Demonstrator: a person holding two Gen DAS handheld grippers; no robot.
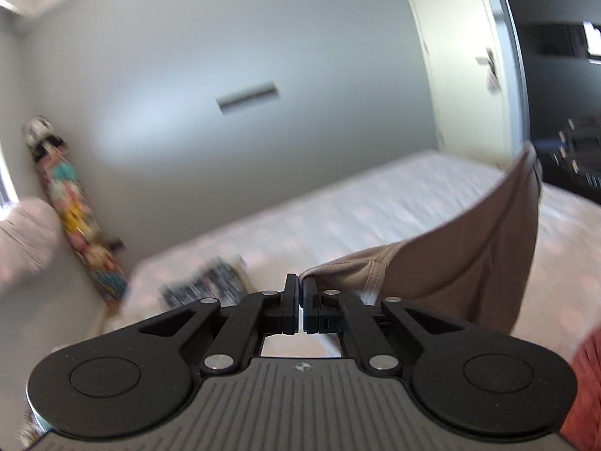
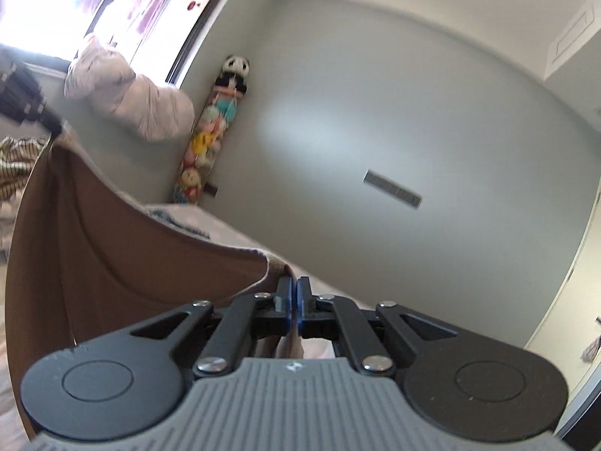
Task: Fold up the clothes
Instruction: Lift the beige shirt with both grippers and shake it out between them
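While both claws are pinched tight, a brown garment (image 1: 462, 263) hangs stretched between them above the bed (image 1: 338, 210).

In the left wrist view, a pale bundle of bedding (image 1: 22, 236) sits at nine o'clock, with a hanging column of soft toys (image 1: 71, 210) against the grey wall (image 1: 225, 56) just to its right. A dark patterned cloth (image 1: 210, 285) lies on the bed at about seven o'clock from the picture's centre, blurred. The left claw (image 1: 300, 289) is at six o'clock, jaws pressed together on a corner of the garment, whose hemmed edge (image 1: 375, 274) starts at the right pad and sweeps up toward three o'clock. A door (image 1: 462, 67) stands at two o'clock, and a reddish cloth (image 1: 586, 383) shows at the five o'clock edge.

In the right wrist view, a striped cloth (image 2: 15, 165) lies at nine o'clock and a bright window (image 2: 45, 3) fills eleven o'clock, the bedding bundle (image 2: 131, 101) below it. The garment (image 2: 112, 255) spreads from eight o'clock to its other corner, which is clamped in the right claw (image 2: 295, 293) at six o'clock. The toy column (image 2: 214, 131), topped by a panda, hangs at about eleven o'clock from centre, and a small dark plate (image 2: 392, 188) sits on the wall toward three o'clock.
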